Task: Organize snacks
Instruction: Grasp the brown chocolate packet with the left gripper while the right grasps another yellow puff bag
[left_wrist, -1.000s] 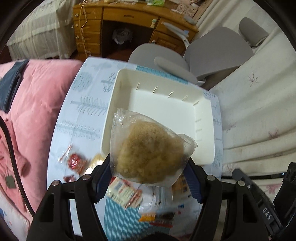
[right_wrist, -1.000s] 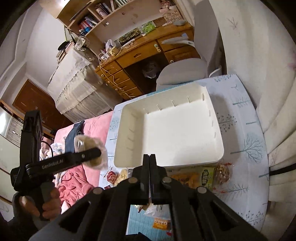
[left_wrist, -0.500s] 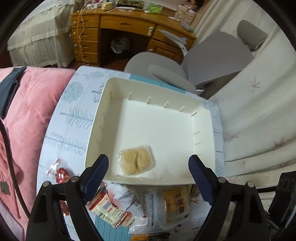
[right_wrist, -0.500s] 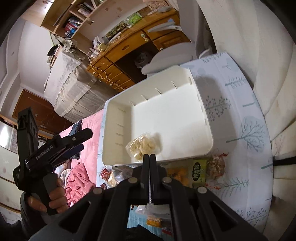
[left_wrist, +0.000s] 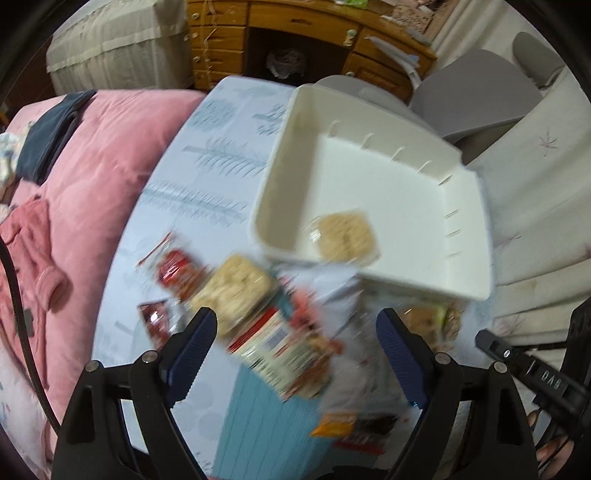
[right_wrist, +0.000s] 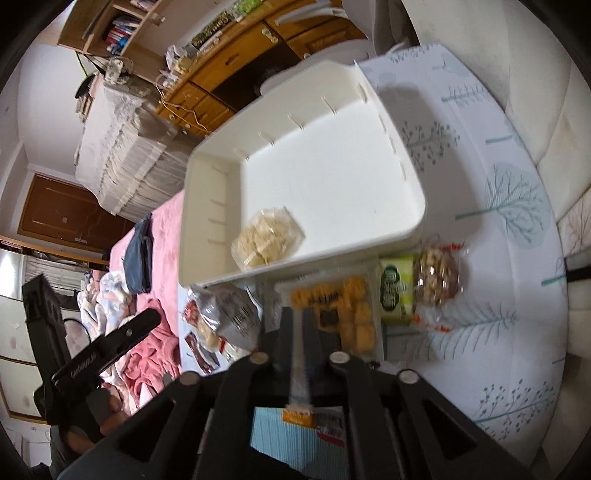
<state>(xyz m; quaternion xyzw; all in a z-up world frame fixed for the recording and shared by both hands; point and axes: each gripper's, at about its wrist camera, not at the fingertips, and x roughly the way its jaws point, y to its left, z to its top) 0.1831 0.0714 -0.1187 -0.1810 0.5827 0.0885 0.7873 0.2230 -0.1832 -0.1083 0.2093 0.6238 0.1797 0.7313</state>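
A white bin (left_wrist: 424, 184) (right_wrist: 369, 118) stands on the tree-print table. One clear-wrapped beige cake (left_wrist: 345, 236) (right_wrist: 266, 236) lies inside it near the front wall. My left gripper (left_wrist: 295, 332) is open and empty above a loose pile of snacks: a second beige cake (left_wrist: 236, 288), red packets (left_wrist: 173, 269) and a printed packet (left_wrist: 280, 347). My right gripper (right_wrist: 297, 317) is shut and empty, just in front of a yellow snack pack (right_wrist: 343, 310), a green packet (right_wrist: 395, 291) and a nut bag (right_wrist: 436, 277).
A pink quilt (left_wrist: 85, 177) lies left of the table. A grey chair (left_wrist: 480, 92) and a wooden desk (left_wrist: 295, 33) stand behind the bin. A cream sofa cover (left_wrist: 543, 192) runs along the right. A blue striped mat (left_wrist: 266, 424) lies near me.
My left gripper opened and dropped the beige cake into the bin, then swung down and left over the snack pile. My right gripper stayed shut and moved closer to the table.
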